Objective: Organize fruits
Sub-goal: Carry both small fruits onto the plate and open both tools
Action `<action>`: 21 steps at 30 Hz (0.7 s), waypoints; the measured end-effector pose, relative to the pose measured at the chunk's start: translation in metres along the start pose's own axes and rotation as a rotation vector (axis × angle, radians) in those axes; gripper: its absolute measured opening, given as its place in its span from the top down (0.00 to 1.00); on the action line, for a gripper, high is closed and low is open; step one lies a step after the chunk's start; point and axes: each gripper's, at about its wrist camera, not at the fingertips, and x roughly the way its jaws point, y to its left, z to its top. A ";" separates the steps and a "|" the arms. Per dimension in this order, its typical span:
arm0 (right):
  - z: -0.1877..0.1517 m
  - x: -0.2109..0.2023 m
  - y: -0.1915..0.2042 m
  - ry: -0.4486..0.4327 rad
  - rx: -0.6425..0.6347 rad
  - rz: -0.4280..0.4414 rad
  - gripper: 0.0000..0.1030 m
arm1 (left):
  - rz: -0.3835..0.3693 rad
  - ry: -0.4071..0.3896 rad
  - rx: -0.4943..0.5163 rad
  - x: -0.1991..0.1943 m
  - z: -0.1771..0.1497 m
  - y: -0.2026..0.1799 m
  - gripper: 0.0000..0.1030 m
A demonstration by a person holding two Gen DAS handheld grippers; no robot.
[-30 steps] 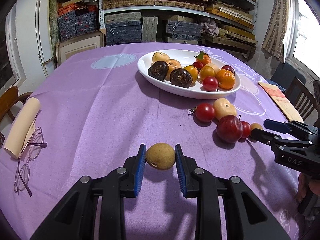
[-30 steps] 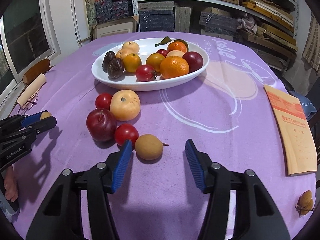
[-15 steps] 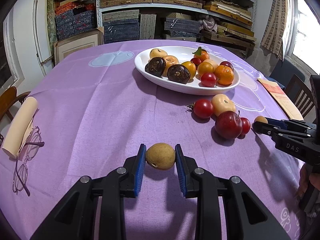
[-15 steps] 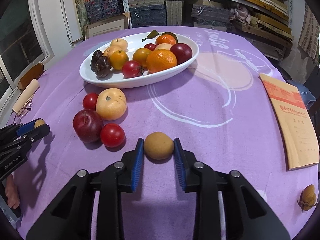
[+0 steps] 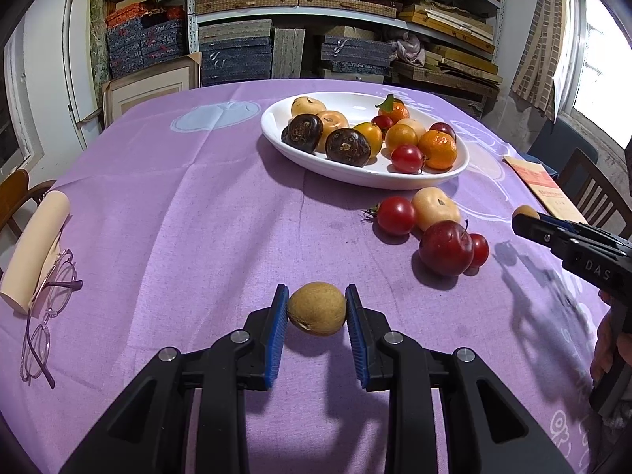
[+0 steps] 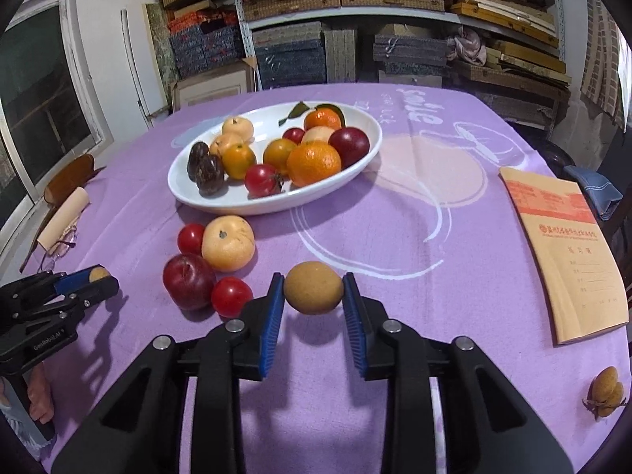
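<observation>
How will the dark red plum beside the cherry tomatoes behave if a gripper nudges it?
The dark red plum is round and glossy, so it would probably roll and might slip under the pads. It touches a cherry tomato and a pale yellow fruit, so a nudge would likely shift those too.

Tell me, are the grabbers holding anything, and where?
Yes. Each hand-held gripper, left and right, pinches a small round brown fruit, and, by its two opposite sides between blue pads.

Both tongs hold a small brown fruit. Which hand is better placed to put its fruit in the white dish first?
Right, probably. The right tongs hold their brown fruit nearer the white dish; the left tongs sit farther back.
</observation>
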 end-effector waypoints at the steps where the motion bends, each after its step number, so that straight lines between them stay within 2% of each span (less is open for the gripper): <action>1: -0.001 0.002 0.002 0.009 -0.005 0.001 0.72 | -0.004 -0.005 0.003 0.000 0.001 -0.001 0.71; 6: 0.009 -0.003 0.006 0.002 -0.002 0.036 0.72 | -0.019 -0.017 0.003 0.000 0.015 -0.003 0.71; 12: 0.065 -0.018 0.016 -0.063 -0.038 0.039 0.72 | -0.004 -0.074 0.041 0.001 0.074 -0.009 0.71; 16: 0.091 0.002 0.026 -0.042 -0.055 0.057 0.72 | -0.009 -0.093 0.044 0.015 0.121 -0.014 0.71; 21: 0.088 0.039 0.041 0.020 -0.071 0.083 0.72 | -0.010 -0.065 0.076 0.053 0.171 -0.025 0.71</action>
